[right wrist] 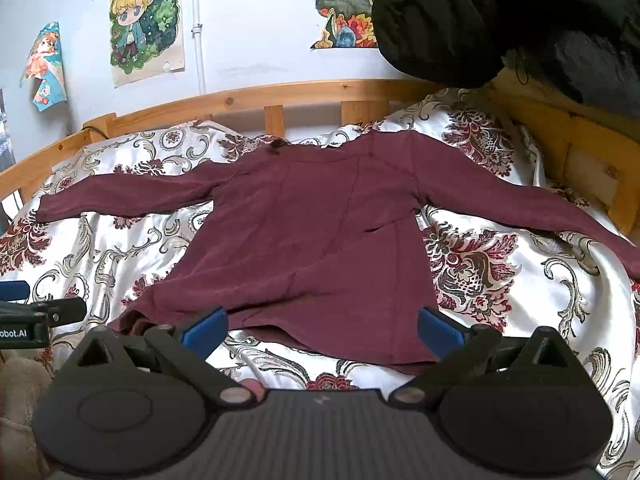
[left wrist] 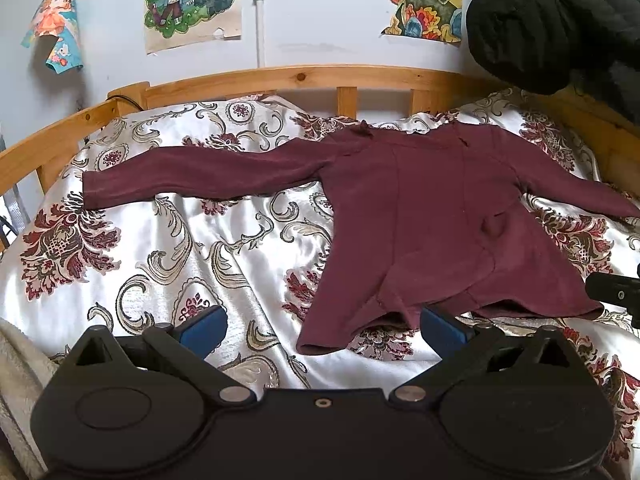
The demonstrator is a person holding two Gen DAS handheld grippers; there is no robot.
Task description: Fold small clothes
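A small maroon long-sleeved top [left wrist: 432, 216] lies spread flat on the patterned bedspread [left wrist: 168, 248], both sleeves stretched out sideways, neck toward the headboard. My left gripper [left wrist: 324, 326] is open just short of the hem's left corner, nothing between its blue fingers [left wrist: 206, 328]. In the right wrist view the same top [right wrist: 320, 232] fills the middle. My right gripper [right wrist: 322, 326] is open over the hem, blue fingers [right wrist: 438, 328] apart and holding nothing. The right gripper's tip [left wrist: 614, 290] shows at the left view's right edge; the left gripper's tip [right wrist: 28, 312] at the right view's left edge.
A wooden bed rail [left wrist: 304, 80] curves around the far side. A black padded jacket [left wrist: 560, 20] hangs over the upper right corner. Cartoon posters [left wrist: 192, 0] are stuck on the wall. A beige fleecy blanket [left wrist: 16, 380] lies at the near left edge.
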